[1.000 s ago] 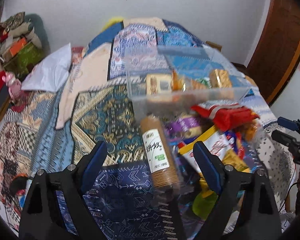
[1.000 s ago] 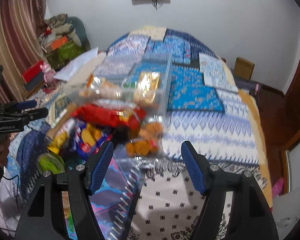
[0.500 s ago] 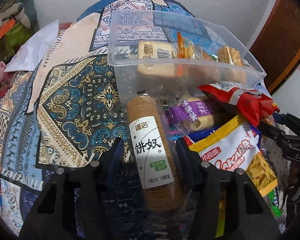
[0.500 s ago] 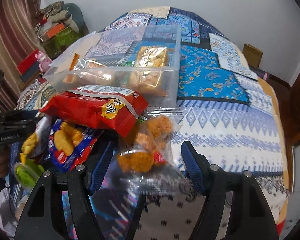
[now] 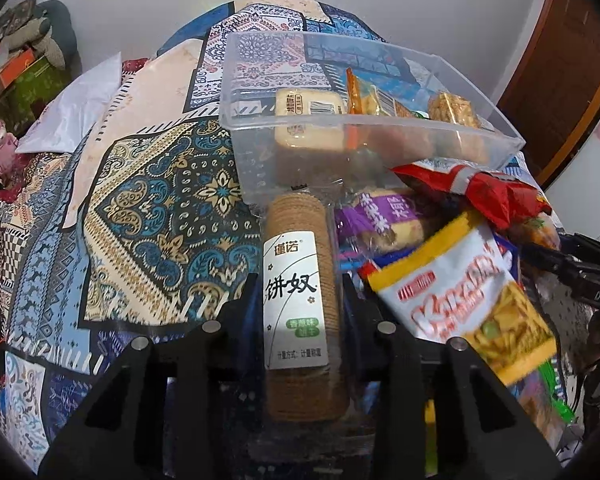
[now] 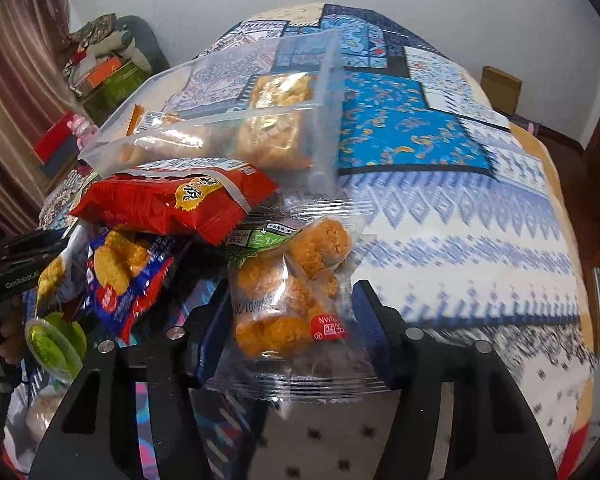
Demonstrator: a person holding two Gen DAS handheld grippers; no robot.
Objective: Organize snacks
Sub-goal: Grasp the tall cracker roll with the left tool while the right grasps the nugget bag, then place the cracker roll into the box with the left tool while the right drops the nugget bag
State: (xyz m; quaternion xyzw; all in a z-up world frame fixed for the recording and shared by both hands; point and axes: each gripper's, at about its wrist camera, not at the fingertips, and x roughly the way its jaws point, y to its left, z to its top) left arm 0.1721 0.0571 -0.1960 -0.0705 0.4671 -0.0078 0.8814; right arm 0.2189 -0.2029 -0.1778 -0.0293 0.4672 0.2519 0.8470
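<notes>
Two grips: left gripper (image 5: 300,304) clamped on the biscuit roll (image 5: 300,300), right gripper (image 6: 288,312) closing around the rice-cracker bag (image 6: 288,292), both just before the clear bin's (image 5: 364,128) near wall. Lift each clear of the rim before releasing.

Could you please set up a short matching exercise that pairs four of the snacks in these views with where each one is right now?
Things:
1. tall roll of round brown biscuits with a white label
2. clear bag of orange puffed pieces
3. pale yellow wrapped cake
4. crinkled red foil snack bag

Places:
A. inside the clear plastic bin
B. between the fingers of the left claw
C. on top of the snack pile, just in front of the bin
D. between the fingers of the right claw

Pairs: 1-B, 2-D, 3-A, 4-C
</notes>
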